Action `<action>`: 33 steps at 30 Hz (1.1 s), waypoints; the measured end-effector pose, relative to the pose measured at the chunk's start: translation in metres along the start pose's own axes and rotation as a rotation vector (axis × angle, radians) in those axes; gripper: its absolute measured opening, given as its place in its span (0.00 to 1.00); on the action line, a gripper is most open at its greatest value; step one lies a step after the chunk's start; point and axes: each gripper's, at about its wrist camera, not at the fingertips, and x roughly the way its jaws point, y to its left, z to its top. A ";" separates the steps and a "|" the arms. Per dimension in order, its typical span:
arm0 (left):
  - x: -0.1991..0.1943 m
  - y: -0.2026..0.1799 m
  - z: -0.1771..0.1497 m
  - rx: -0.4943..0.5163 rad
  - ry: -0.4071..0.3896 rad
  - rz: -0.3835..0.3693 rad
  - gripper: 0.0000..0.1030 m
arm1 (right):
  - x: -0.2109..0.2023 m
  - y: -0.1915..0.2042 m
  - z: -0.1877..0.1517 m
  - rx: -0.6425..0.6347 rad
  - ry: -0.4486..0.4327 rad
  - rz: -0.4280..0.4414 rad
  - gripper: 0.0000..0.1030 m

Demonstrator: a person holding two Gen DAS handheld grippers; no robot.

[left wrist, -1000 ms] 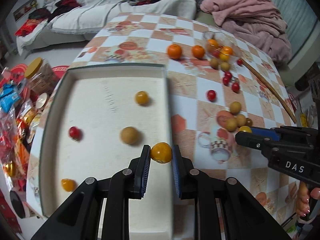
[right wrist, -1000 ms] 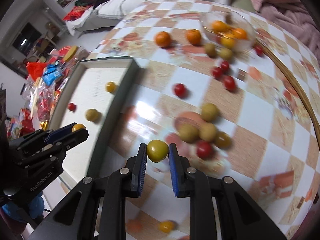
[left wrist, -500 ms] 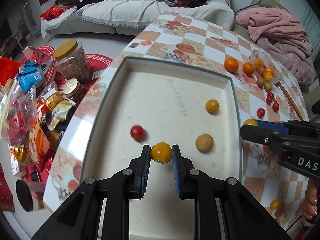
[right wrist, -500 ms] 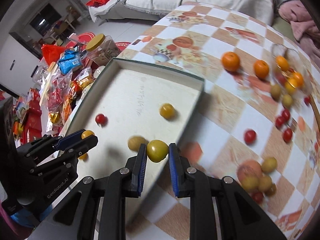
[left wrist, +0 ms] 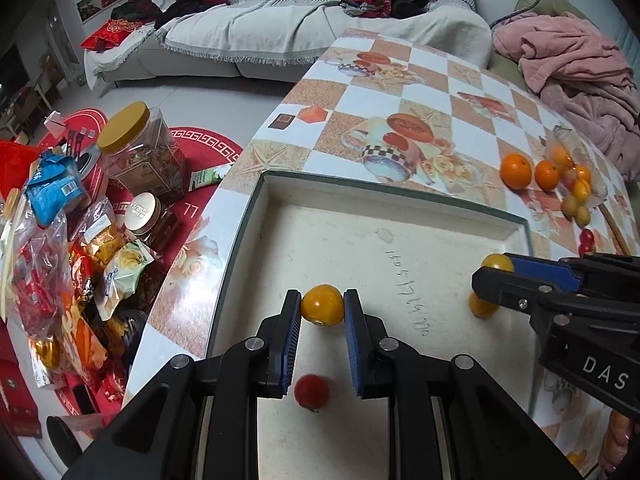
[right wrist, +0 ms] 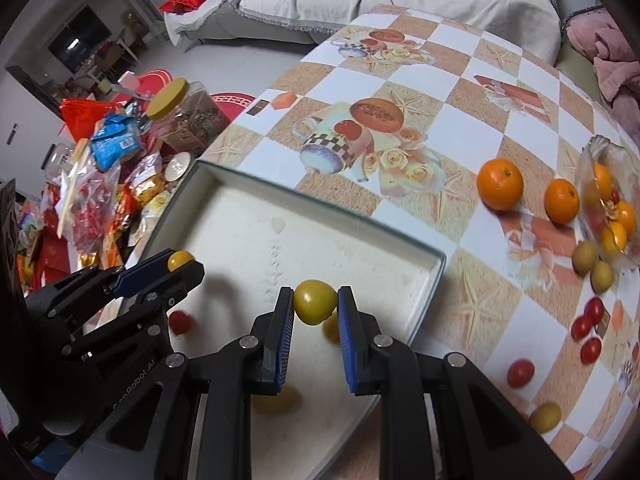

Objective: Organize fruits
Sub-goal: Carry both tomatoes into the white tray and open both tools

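Observation:
My left gripper is shut on a small yellow-orange tomato, held over the white tray near its left side. A red cherry tomato lies in the tray below the jaws. My right gripper is shut on a yellow-green tomato, over the tray's right part; it shows in the left wrist view too. A yellow fruit lies in the tray under it. The left gripper shows in the right wrist view.
Two oranges and a clear bag of fruit sit on the checkered table at the right, with red tomatoes and brownish fruits nearby. Snack bags and jars crowd the floor left of the table.
Both grippers have moved left from the table's fruit pile to above the tray, each still holding its tomato. The tray now fills the near view.

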 end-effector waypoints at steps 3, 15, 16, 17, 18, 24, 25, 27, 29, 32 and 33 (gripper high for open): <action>0.011 0.002 0.001 -0.004 0.025 0.009 0.22 | 0.009 -0.003 0.006 0.006 0.014 -0.015 0.23; 0.022 -0.003 0.002 0.034 0.046 0.044 0.24 | 0.031 -0.001 0.012 -0.035 0.050 -0.060 0.28; 0.022 -0.003 0.002 0.033 0.047 0.051 0.27 | 0.032 0.000 0.012 -0.043 0.053 -0.054 0.31; 0.022 -0.002 0.002 0.031 0.045 0.071 0.44 | 0.032 0.000 0.013 -0.046 0.054 -0.046 0.38; 0.021 0.000 0.002 0.025 0.044 0.076 0.60 | 0.032 0.002 0.013 -0.048 0.054 -0.053 0.48; 0.019 0.003 -0.003 0.028 0.052 0.081 0.60 | 0.016 -0.001 0.010 -0.041 0.014 -0.053 0.60; 0.018 0.003 -0.003 0.030 0.054 0.083 0.60 | 0.012 -0.001 0.010 -0.042 0.005 -0.052 0.64; 0.016 0.003 -0.004 0.028 0.059 0.089 0.60 | 0.002 -0.001 0.008 -0.042 -0.016 -0.049 0.78; 0.013 0.002 -0.005 0.025 0.064 0.092 0.60 | -0.009 -0.002 0.005 -0.035 -0.035 -0.051 0.79; 0.008 -0.002 -0.005 0.030 0.072 0.093 0.60 | -0.017 -0.007 0.000 -0.015 -0.029 -0.054 0.82; 0.006 -0.005 -0.006 0.035 0.070 0.092 0.60 | -0.020 -0.010 -0.003 -0.006 -0.025 -0.055 0.82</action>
